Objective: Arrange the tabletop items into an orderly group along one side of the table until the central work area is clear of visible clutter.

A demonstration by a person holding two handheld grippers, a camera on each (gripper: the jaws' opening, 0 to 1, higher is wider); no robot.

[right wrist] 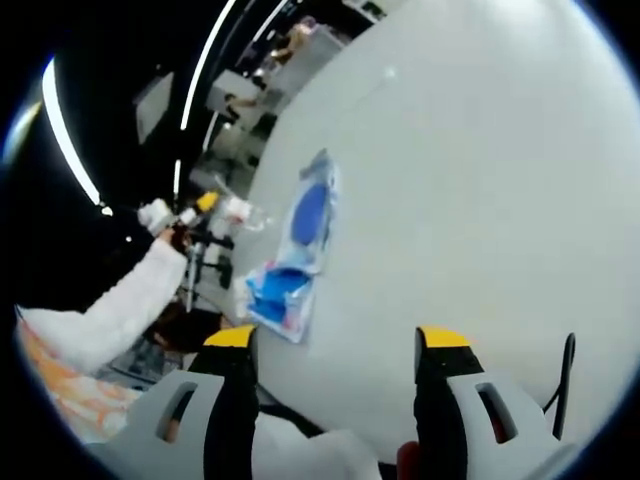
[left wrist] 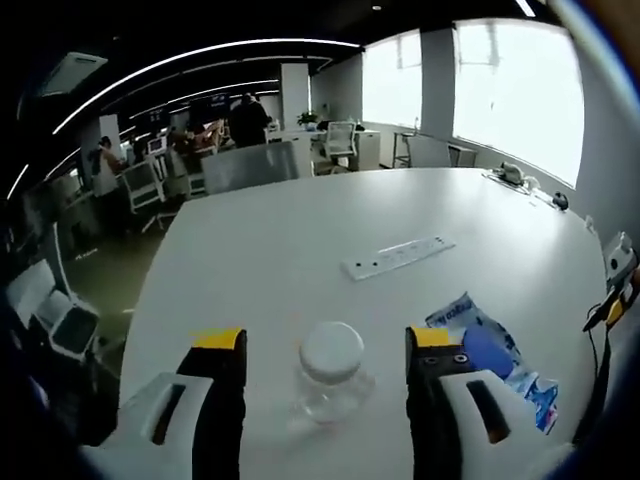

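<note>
A clear jar with a white lid (left wrist: 330, 368) stands upright on the white table (left wrist: 300, 230), between the two jaws of my left gripper (left wrist: 325, 340). The gripper is open and neither jaw touches the jar. Right of the jar, a blue plastic packet (left wrist: 488, 352) lies flat. Farther out rests a white power strip (left wrist: 397, 257). In the right gripper view the same blue packet (right wrist: 298, 250) lies near the table edge, ahead and left of my right gripper (right wrist: 335, 340), which is open with nothing in it. The left gripper (right wrist: 205, 212) shows beyond the packet, held by a white sleeve (right wrist: 110, 310).
Small objects and cables (left wrist: 520, 178) sit along the far right edge of the table. A black cable (right wrist: 566, 372) hangs by my right gripper. Office chairs (left wrist: 145, 185), desks and people stand beyond the far side. The wide tabletop (right wrist: 470, 180) stretches ahead of the right gripper.
</note>
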